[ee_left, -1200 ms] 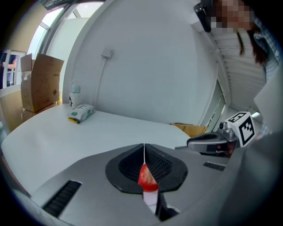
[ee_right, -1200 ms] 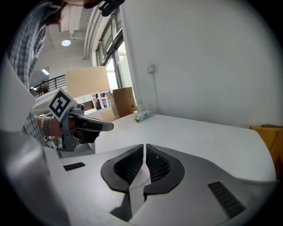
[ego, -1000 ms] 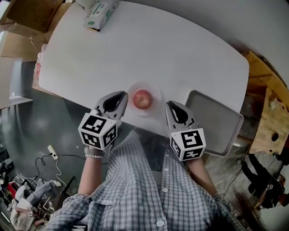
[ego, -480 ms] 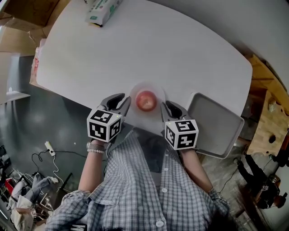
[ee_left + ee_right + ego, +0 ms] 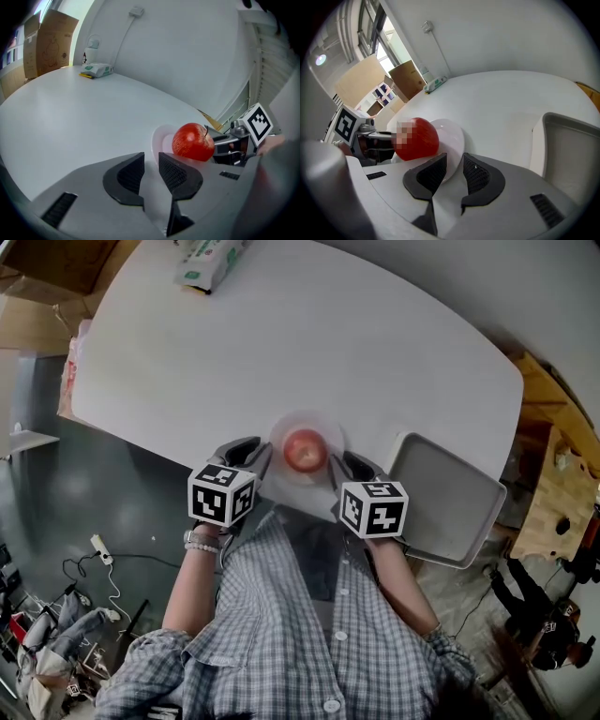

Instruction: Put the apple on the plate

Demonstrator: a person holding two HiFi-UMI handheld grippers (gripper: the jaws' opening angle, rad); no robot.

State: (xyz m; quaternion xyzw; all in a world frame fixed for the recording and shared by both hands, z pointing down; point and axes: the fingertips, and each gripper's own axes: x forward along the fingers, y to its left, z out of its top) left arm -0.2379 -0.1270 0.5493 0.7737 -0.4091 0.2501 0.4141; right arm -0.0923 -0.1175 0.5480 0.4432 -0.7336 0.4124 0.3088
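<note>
The fingers [image 5: 129, 176] of the left gripper [image 5: 151, 159] sit almost together, with only a thin gap between them, and they hold nothing. The fingers [image 5: 476, 176] of the right gripper [image 5: 454, 161] are the same: nearly closed and empty.

The shiny red apple [image 5: 304, 448] sits on the small round white plate [image 5: 325, 430]. The plate lies on the big white surface [image 5: 281, 343], close to its near edge. The left gripper [image 5: 248, 454] is just left of the plate and the right gripper [image 5: 352, 465] is just right of it, so the apple is between the two. From the left gripper view the apple [image 5: 192, 140] is a bit to the right of the fingers, with its stalk up, and the plate [image 5: 159, 140] peeks out beside it. From the right gripper view the apple [image 5: 424, 140] is to the left, on the plate [image 5: 452, 136].

A grey metal tray [image 5: 441, 493] lies on the right part of the surface, near the right gripper. A green and white packet [image 5: 211, 263] lies at the far left edge, well apart from the plate.
</note>
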